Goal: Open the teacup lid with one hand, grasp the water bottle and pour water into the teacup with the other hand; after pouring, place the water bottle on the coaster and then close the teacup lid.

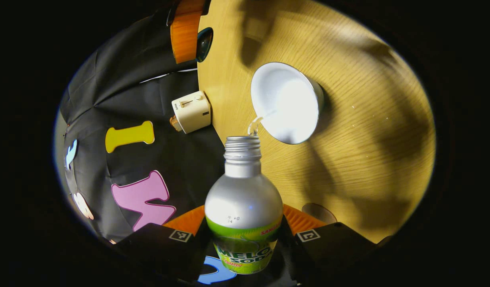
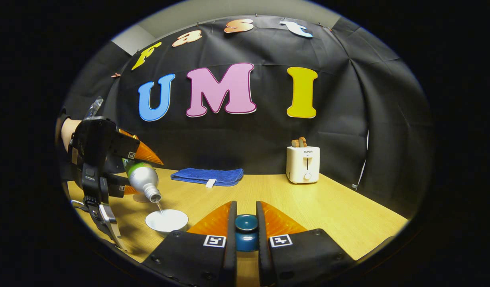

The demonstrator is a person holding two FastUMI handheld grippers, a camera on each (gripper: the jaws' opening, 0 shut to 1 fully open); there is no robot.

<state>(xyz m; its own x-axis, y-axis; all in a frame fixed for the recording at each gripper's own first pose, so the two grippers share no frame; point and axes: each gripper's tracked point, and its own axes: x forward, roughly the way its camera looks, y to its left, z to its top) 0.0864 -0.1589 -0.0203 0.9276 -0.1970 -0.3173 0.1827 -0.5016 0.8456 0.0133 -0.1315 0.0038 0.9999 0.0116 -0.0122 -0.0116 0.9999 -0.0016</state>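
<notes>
Pouring, the water bottle (image 1: 243,207) runs lengthwise up the middle of the left gripper view, its open neck toward the white teacup (image 1: 286,103) at upper centre, a thin stream crossing the rim. The left gripper (image 1: 245,235) has both fingers pressed on the bottle's sides. At the bottom centre of the right gripper view, the right gripper (image 2: 246,227) is clamped on the teacup lid (image 2: 246,230); at left, the tilted bottle points down-right at the cup.

The teacup (image 2: 166,220) sits on the counter (image 2: 328,207), and the tipped water bottle (image 2: 143,178) hangs just above it. Behind them a folded towel (image 2: 208,176) lies by the wall. The toaster (image 2: 303,164) stands well to the towel's right, with 2 slices of toast (image 2: 298,142) in its top.
</notes>
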